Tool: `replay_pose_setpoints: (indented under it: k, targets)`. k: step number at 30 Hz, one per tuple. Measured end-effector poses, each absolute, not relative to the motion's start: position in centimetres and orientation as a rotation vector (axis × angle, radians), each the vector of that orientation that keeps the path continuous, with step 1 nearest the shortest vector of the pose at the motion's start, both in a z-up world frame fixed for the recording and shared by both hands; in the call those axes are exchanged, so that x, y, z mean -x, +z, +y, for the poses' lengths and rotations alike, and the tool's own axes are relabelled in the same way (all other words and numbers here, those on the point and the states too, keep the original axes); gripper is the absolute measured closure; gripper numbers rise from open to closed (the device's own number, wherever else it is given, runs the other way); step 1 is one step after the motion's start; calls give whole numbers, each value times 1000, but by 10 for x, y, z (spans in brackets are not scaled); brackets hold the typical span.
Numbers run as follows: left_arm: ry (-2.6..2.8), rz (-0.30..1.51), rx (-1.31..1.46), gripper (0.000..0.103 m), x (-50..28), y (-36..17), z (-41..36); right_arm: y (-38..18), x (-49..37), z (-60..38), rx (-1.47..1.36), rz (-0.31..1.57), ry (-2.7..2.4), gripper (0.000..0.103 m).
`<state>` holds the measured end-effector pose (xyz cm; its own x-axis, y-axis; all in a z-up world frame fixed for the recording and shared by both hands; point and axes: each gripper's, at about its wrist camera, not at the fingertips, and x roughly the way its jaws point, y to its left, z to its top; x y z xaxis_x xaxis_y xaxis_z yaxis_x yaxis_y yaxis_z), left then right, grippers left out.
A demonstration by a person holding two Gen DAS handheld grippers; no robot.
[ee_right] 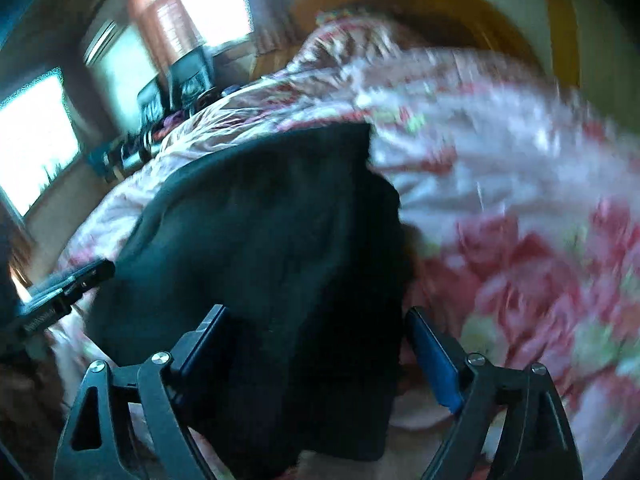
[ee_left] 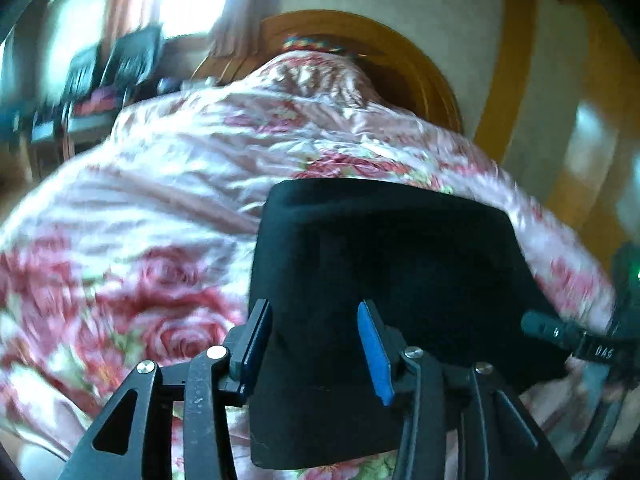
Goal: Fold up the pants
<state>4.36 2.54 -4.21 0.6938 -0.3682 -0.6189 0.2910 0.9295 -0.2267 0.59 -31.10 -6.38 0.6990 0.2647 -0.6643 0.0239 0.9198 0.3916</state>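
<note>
The dark pants (ee_left: 384, 264) lie folded into a compact block on the pink floral bedspread (ee_left: 160, 208). My left gripper (ee_left: 316, 320) is open above their near edge, its blue-padded fingers (ee_left: 374, 352) spread apart and empty. The right gripper shows at the right edge of that view (ee_left: 560, 332). In the right wrist view the pants (ee_right: 272, 240) fill the middle, and my right gripper (ee_right: 316, 328) is open over their near end, holding nothing. The left gripper shows at the left edge (ee_right: 68, 284). Both views are motion-blurred.
A curved wooden headboard (ee_left: 404, 56) stands at the far end of the bed. Bright windows (ee_right: 36, 140) and dark furniture (ee_right: 188, 76) are to the left. The bedspread (ee_right: 520, 208) stretches wide to the right of the pants.
</note>
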Motion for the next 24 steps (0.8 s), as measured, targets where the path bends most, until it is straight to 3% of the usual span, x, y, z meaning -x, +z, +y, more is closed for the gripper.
replay_pose_setpoints:
  k: [5, 10, 16, 21, 24]
  targets:
    - [-421, 807, 239, 40, -64, -59, 44, -83, -12, -325, -563, 852, 217, 13]
    - [-510, 888, 376, 38, -76, -73, 56, -88, -14, -319, -590, 852, 287, 13]
    - [-578, 930, 329, 24, -74, -79, 41, -94, -24, -313, -607, 848, 311, 12]
    - [-603, 1003, 407, 25, -83, -93, 41, -92, -27, -307, -567, 843, 308, 18]
    - [-580, 963, 328, 33, -75, -85, 33, -85, -24, -301, -515, 826, 306, 28]
